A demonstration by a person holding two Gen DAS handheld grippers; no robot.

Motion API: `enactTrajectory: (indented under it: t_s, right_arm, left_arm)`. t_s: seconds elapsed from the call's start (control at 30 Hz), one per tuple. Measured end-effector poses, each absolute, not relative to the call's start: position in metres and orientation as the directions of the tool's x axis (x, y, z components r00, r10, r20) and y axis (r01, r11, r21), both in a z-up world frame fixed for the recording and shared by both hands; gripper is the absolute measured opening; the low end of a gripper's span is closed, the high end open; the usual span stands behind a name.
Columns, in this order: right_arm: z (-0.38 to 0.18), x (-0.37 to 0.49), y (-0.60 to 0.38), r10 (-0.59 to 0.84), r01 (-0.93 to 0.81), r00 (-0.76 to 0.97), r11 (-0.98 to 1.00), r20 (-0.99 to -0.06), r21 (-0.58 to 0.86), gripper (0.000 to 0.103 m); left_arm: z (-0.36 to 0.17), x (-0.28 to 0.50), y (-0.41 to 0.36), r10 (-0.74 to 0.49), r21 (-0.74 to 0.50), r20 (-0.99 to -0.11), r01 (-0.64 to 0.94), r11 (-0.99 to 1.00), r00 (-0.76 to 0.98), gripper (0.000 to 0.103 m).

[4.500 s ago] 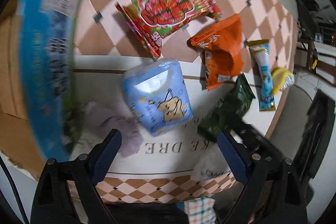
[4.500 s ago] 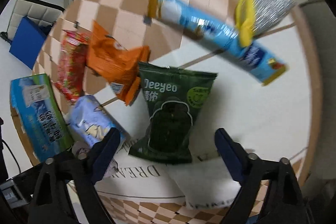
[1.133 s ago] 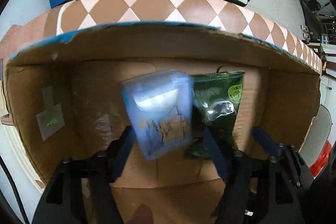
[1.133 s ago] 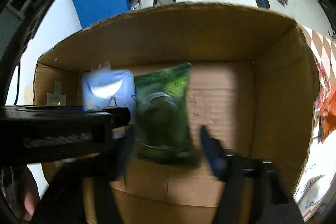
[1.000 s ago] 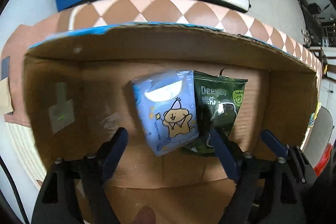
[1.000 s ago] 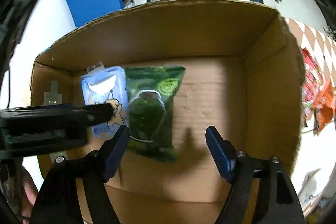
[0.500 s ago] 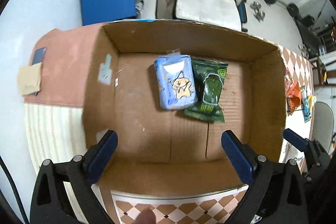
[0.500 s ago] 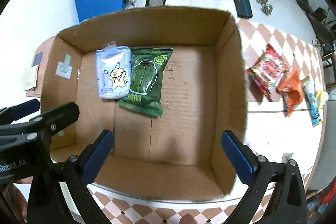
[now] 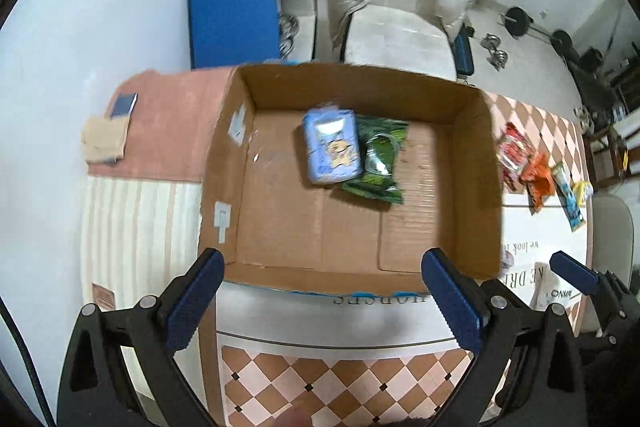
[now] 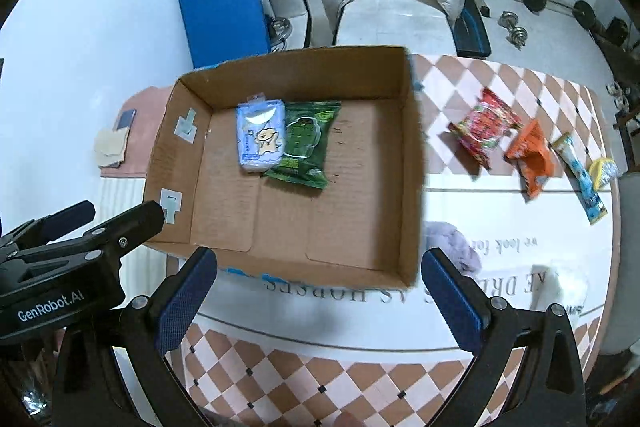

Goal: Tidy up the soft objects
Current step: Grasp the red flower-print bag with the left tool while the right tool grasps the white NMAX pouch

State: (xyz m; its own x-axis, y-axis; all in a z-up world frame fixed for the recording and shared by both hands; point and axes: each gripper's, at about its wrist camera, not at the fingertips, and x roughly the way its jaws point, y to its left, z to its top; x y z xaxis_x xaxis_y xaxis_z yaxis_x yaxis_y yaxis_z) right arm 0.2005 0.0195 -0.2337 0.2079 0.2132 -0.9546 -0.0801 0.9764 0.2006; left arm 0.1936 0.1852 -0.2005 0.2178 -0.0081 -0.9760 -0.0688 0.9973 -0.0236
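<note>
Two packs are in the box [image 10: 416, 155] so far — the blue tissue pack [image 10: 260, 135] and the green pouch [image 10: 306, 147], lying flat side by side near the far wall, touching or slightly overlapped at the edges.

Left gripper [image 9: 324, 291] and right gripper [image 10: 320, 291] both hang above the box's near rim, pointing steeply down. Fingers spread wide on both, nothing between them; the jaws have just been opening and both packs are released.

Left to do, out on the checked cloth [image 10: 320, 379] to the right of the box: red bag [image 10: 482, 127], orange bag [image 10: 532, 155], a blue stick pack [image 10: 582, 183] and a yellow-silver pack [image 10: 604, 171], in a loose row well apart from the box. A lilac soft thing [image 10: 452, 247] lies just beside the box's right wall — what it is, cannot tell.

So roughly a third done, judging by count. Likely next: over to the red and orange bags.
</note>
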Motion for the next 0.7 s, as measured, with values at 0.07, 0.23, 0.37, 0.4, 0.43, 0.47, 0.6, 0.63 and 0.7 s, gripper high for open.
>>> enactTrajectory:
  t_s: [0.07,0.23,0.37,0.4,0.43,0.47,0.6,0.63,0.7]
  right_arm:
    - [-0.227,0.195,-0.006,0.222,-0.044,0.219,0.975,-0.95,0.218,0.103]
    - [-0.231,0.182,-0.113,0.14,0.129,0.2,0.977,-0.97,0.168,0.103]
    - [-0.261,0.168,-0.204,0.03,0.272,0.106,0.961,-0.994,0.058,0.103]
    - [-0.273,0.162,-0.228,0.006,0.309,0.073,0.951,-0.997,0.028,0.103]
    - [-0.287,0.156,-0.251,-0.009,0.342,0.042,0.94,-0.999,0.006,0.103]
    - [-0.296,0.153,-0.265,-0.014,0.363,0.019,0.932,-1.0,-0.006,0.103]
    - [-0.339,0.138,-0.317,-0.015,0.421,-0.075,0.906,-0.997,-0.045,0.103]
    - [-0.348,0.137,-0.324,-0.007,0.427,-0.088,0.903,-0.996,-0.044,0.103]
    - [-0.363,0.135,-0.334,0.014,0.441,-0.11,0.897,-0.994,-0.036,0.103]
  left_arm:
    - [-0.187,0.195,0.16,0.012,0.008,-0.97,-0.021,1.0,0.242,0.101]
    - [-0.18,0.211,0.077,0.063,0.114,-0.957,0.164,0.98,0.283,0.101]
    - [-0.207,0.239,0.0,0.056,0.128,-0.975,0.338,0.932,0.215,0.101]
    - [-0.218,0.248,-0.018,0.057,0.126,-0.98,0.375,0.918,0.191,0.101]
    - [-0.227,0.256,-0.033,0.063,0.128,-0.983,0.402,0.907,0.172,0.101]
    - [-0.24,0.266,-0.049,0.075,0.132,-0.986,0.428,0.894,0.147,0.101]
    - [-0.282,0.298,-0.095,0.125,0.143,-0.99,0.49,0.86,0.07,0.101]
    - [-0.293,0.307,-0.105,0.136,0.148,-0.989,0.5,0.853,0.06,0.101]
    - [-0.314,0.323,-0.121,0.159,0.153,-0.987,0.515,0.843,0.034,0.101]
